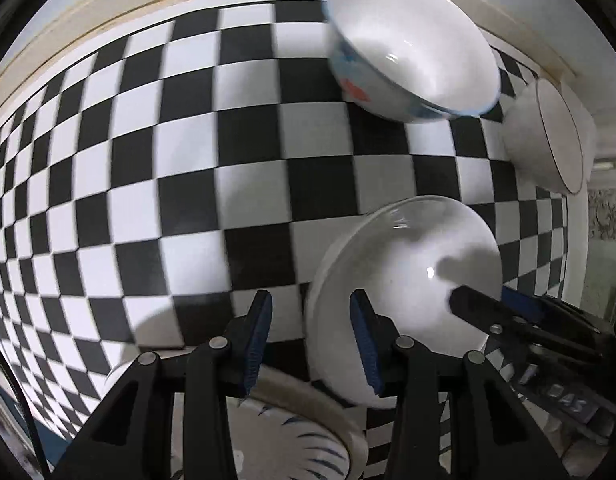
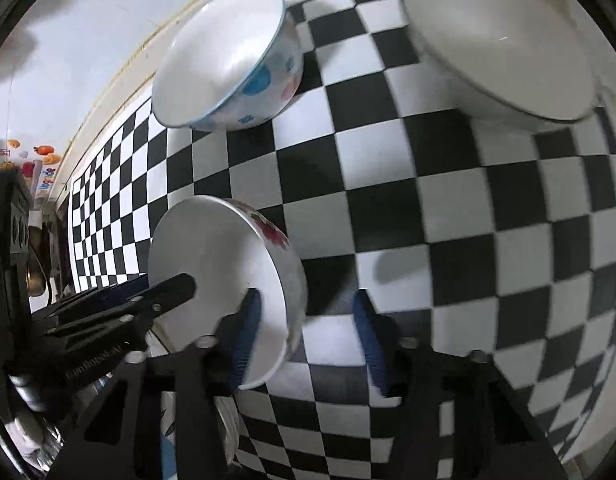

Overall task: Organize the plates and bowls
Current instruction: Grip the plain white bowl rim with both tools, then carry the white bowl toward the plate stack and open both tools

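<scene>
A white bowl with red flowers outside sits between my two grippers on the checkered cloth. My left gripper is open, its right finger inside the bowl and its left finger outside the rim. My right gripper is open, its left finger inside the same bowl and its right finger outside. Each gripper shows in the other's view, my right gripper and my left gripper. A bowl with blue and red dots and a plain white bowl stand farther back.
The black-and-white checkered cloth covers the table up to a cream edge at the back. A plate with blue stripes lies below my left gripper. A wall with fruit stickers is at the far left.
</scene>
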